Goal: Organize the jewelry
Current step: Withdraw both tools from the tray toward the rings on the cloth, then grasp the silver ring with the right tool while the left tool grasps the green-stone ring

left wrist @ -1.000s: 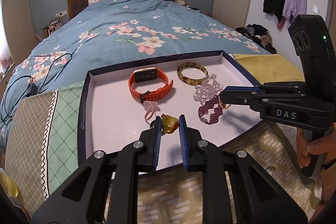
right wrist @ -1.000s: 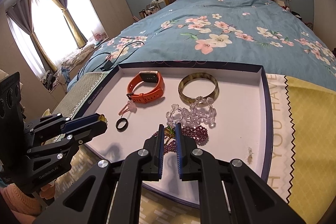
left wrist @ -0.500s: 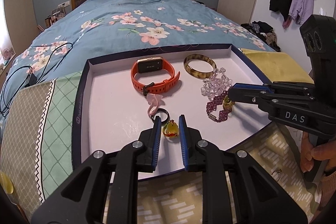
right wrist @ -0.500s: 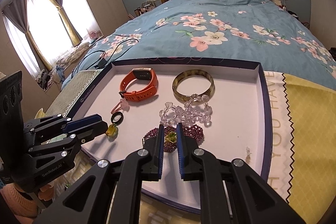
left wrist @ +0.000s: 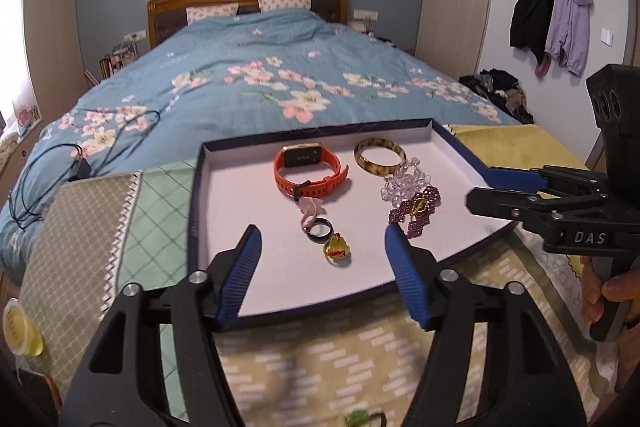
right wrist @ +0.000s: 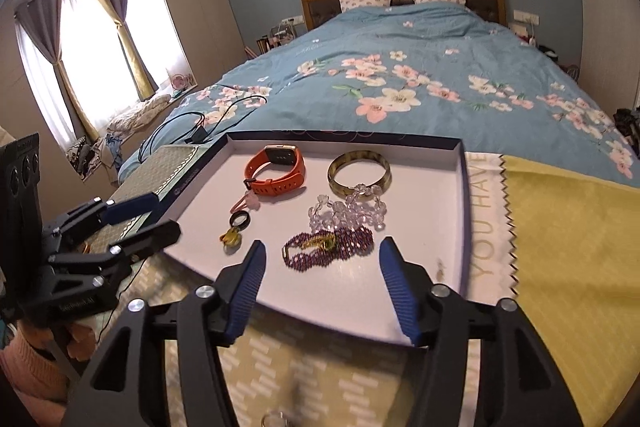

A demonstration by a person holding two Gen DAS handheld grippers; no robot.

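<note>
Cables [left wrist: 48,179] trail across the floral duvet [left wrist: 256,83] far left, next to a green and beige patterned cloth [left wrist: 120,211]. Then comes the shallow white tray [left wrist: 240,195] with a dark rim, sitting at the foot of the bed, and all the jewelry is in it. Going across the tray: an orange smartwatch [left wrist: 308,171] at the back, a little pink charm [left wrist: 311,211] just in front of it, a black ring [left wrist: 319,231] touching the charm, and a yellow-green ring [left wrist: 337,249] right below that. Further right there's a tortoiseshell bangle [left wrist: 378,155] at the back, a clear bead bracelet [left wrist: 404,183] leaning on its front edge, and a purple bead bracelet [left wrist: 418,213] with a gold bit lying on top, overlapping the clear one. Yellow cloth [right wrist: 568,227] off to the right, jackets [left wrist: 552,11] hanging on the wall.

Nothing really blocks the pieces.

Left gripper [left wrist: 322,247] has just been opening, jaws spread wide now, the yellow-green ring lying loose on the tray between the blue pads [left wrist: 240,271], not touched. Right gripper [right wrist: 320,259] same deal: jaws just opened wide, purple bracelet on the tray between the fingers, not pinched. From the left view its tips hang over the tray's right edge.
</note>
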